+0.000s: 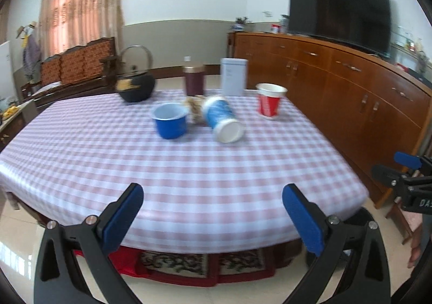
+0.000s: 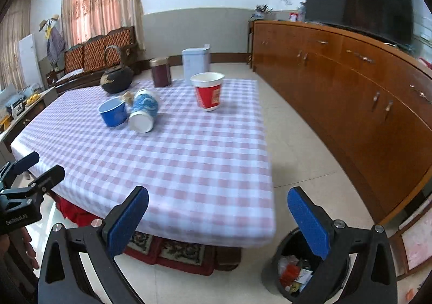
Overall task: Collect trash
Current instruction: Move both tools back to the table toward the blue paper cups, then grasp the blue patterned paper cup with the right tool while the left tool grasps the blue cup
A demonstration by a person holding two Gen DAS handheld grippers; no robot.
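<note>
We hold both claws short of the near edge of the desk (image 1: 189, 185), which wears a pink-and-white checked cloth. Our left claw (image 1: 213, 219) is spread wide with nothing between its blue pads, and our right claw (image 2: 218, 219) is spread the same way, empty too. The trash sits toward the far side of the desk: a blue-and-white cup (image 1: 222, 122) lies on its side with its base facing us, a crumpled wrapper (image 1: 195, 108) just behind it, touching. A blue cup (image 1: 169, 120) stands upright just left of them, and a red cup (image 1: 270, 100) stands upright near the right edge. Farther back are a kettle (image 1: 135, 85), a jar (image 1: 194, 80) and a tin (image 1: 233, 76). A bin (image 2: 297, 269) holding scraps stands on the floor by the desk's near right corner.
</note>
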